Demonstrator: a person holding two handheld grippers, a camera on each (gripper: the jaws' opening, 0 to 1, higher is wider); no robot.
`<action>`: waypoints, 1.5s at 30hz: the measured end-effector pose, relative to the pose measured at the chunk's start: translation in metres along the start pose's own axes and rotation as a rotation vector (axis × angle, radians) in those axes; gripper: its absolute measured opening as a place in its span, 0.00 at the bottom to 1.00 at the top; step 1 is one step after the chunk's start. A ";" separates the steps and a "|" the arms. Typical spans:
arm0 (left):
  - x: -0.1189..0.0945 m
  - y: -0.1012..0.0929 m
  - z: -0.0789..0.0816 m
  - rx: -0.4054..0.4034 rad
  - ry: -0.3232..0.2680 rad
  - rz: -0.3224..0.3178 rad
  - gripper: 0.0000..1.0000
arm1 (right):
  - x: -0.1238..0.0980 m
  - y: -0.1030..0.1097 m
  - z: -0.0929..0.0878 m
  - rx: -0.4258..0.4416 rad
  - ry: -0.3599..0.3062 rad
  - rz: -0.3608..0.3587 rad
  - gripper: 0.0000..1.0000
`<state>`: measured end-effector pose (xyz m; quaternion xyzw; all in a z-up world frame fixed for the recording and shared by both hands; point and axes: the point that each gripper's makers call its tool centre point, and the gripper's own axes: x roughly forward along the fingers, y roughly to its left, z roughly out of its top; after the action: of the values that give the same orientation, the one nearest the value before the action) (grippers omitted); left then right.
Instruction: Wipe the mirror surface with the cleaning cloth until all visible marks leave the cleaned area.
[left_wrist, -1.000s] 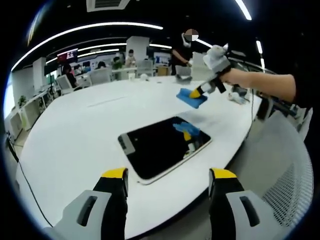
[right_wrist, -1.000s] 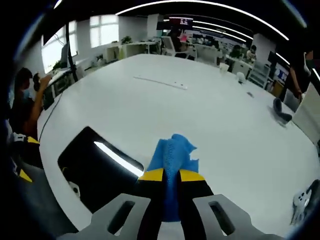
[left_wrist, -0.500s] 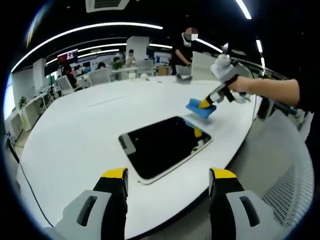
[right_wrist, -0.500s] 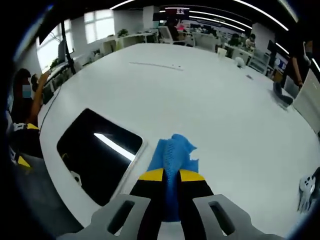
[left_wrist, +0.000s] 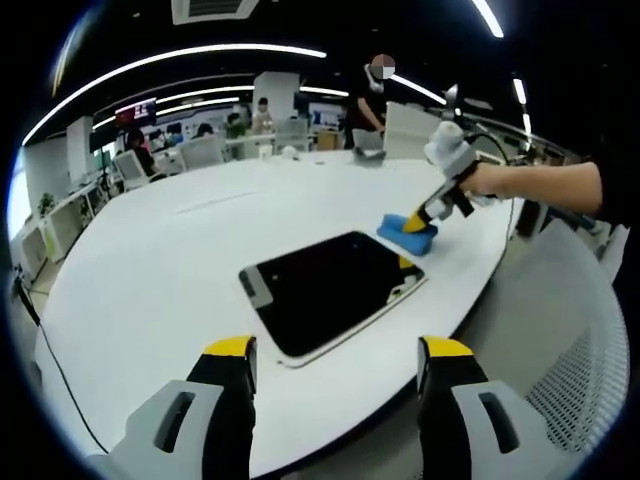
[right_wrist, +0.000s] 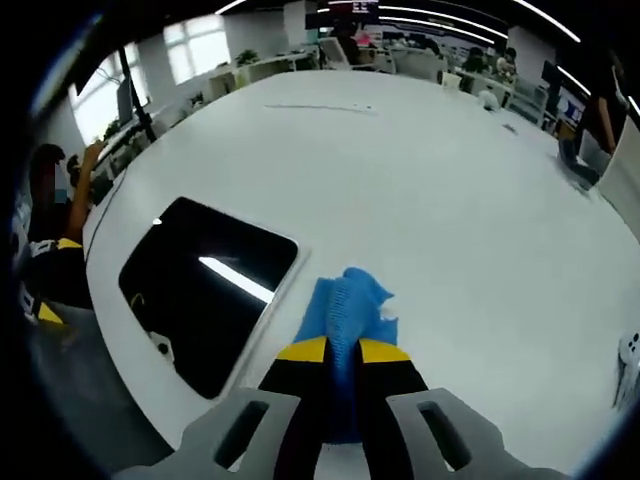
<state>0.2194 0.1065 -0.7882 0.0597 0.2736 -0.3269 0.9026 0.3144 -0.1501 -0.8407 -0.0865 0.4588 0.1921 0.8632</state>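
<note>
Right gripper (right_wrist: 342, 352): low centre of the right gripper view, my yellow-tipped jaws pinch the cleaning cloth between them.
Cleaning cloth (right_wrist: 345, 300): blue, bunched, rising from my jaw tips in the lower middle of the frame. In the left gripper view it sits right of centre (left_wrist: 407, 227), low over the table just beside the mirror's far corner; I cannot tell whether it touches anything.
Mirror (right_wrist: 205, 285): a dark rounded rectangle with a pale border, lying flat on the table, left of centre in the right gripper view and at mid-frame in the left gripper view (left_wrist: 325, 290).
Left gripper (left_wrist: 338, 365): bottom of the left gripper view, my jaws spread wide and holding nothing, short of the mirror's near edge.
Table (right_wrist: 450, 200): wide, white, curved at its edge.
Progress: I judge the wiping not begun. The cloth is beside the glass, not on it. Marks may be present, but the dark surface shows mostly reflections, so I cannot make any out.
Left to do: bring the cloth onto the mirror and wipe across it.
</note>
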 end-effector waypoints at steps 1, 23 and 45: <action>0.000 0.000 0.000 0.001 0.000 0.000 0.65 | 0.000 0.001 -0.002 -0.012 0.009 0.003 0.05; 0.000 -0.001 0.000 -0.004 -0.002 -0.006 0.65 | -0.008 -0.023 0.015 0.013 -0.076 -0.012 0.15; 0.000 0.000 -0.007 -0.018 0.028 0.005 0.63 | -0.074 -0.023 0.022 -0.088 -0.346 -0.047 0.72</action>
<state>0.2161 0.1083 -0.7939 0.0571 0.2890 -0.3214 0.9000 0.3033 -0.1830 -0.7682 -0.1006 0.2923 0.2037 0.9289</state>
